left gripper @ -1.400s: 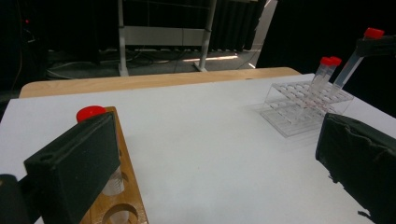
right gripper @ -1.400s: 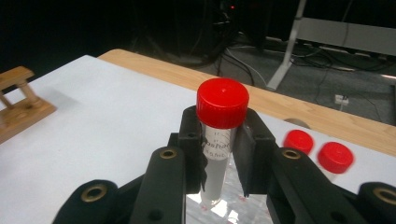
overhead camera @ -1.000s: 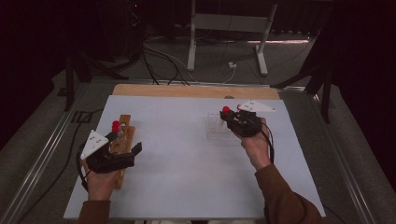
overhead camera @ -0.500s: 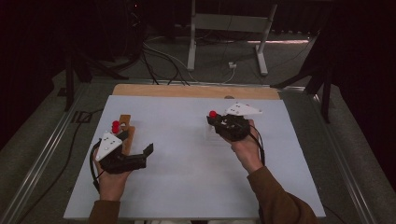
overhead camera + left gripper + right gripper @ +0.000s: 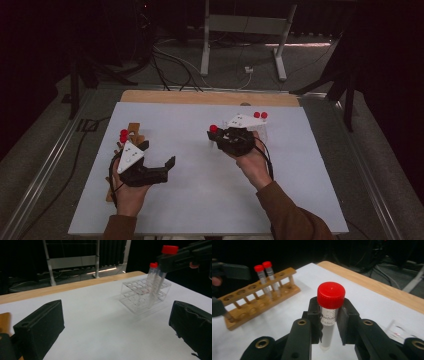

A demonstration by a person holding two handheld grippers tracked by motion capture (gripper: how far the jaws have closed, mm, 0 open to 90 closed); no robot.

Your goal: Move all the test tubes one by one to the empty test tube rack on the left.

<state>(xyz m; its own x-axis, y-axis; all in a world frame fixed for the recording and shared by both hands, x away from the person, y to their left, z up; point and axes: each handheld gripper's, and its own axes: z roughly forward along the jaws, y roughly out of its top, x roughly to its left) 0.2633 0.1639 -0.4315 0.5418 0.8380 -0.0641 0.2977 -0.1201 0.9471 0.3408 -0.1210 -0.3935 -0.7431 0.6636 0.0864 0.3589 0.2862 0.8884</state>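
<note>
Red-capped tube in right gripper jaws, left gripper jaws wide; wooden rack w/ 2 tubes nearby.

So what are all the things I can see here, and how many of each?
held tube: one, clear with red cap, upright between the right gripper's jaws
tubes in wooden rack: two, clear with red caps, at one end
tubes in clear rack: two, red caps
wooden rack: one, brown, by the left hand
clear rack: one, see-through plastic, under the right gripper
table: one, white top, wooden far edge
left gripper: one, black, jaws wide apart, holding nothing
right gripper: one, black, clamped on the held tube
</note>
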